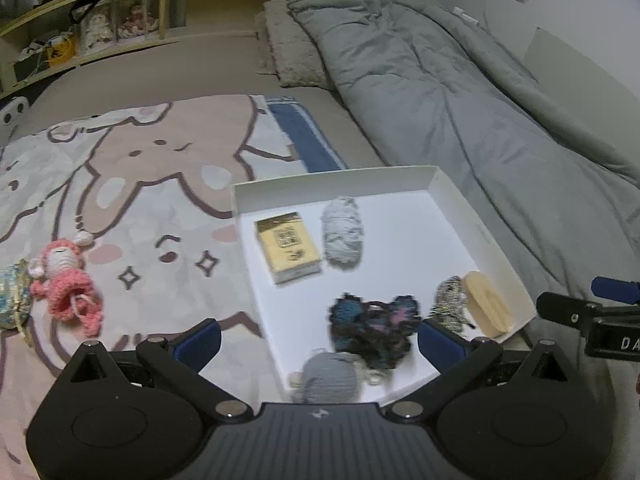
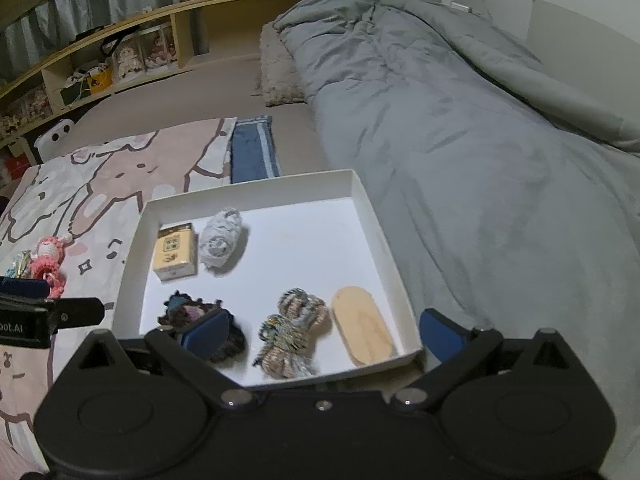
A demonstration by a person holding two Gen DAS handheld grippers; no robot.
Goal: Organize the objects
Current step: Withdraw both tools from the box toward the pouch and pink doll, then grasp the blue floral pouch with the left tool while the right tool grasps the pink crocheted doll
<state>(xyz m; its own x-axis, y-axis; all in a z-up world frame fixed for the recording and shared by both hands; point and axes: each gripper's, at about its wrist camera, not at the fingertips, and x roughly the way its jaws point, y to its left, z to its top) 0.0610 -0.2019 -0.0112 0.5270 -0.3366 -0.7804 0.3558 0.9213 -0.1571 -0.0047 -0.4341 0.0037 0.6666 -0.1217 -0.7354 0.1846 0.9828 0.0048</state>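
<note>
A shallow white tray (image 1: 332, 180) (image 2: 248, 190) lies on the bed. It holds a yellow card box (image 1: 288, 246) (image 2: 176, 254), a pale grey yarn ball (image 1: 342, 232) (image 2: 221, 238), a dark blue-and-pink crocheted piece (image 1: 374, 328) (image 2: 180, 308), a multicoloured yarn bundle (image 2: 292, 332) (image 1: 450, 300) and a wooden oval (image 2: 362, 330) (image 1: 486, 302). A grey knitted item (image 1: 330, 378) sits at the tray's near edge. My left gripper (image 1: 318, 342) hovers open over the near left part of the tray, gripping nothing. My right gripper (image 2: 324, 334) hovers open over the near right part, also empty.
A pink crocheted doll (image 1: 66, 280) (image 2: 48, 258) and a blue-gold bundle (image 1: 12, 300) (image 2: 20, 262) lie on the cartoon blanket (image 1: 160, 200) left of the tray. A grey duvet (image 2: 460, 160) fills the right side. A folded blue cloth (image 2: 254, 152) and shelves (image 2: 100, 68) lie beyond.
</note>
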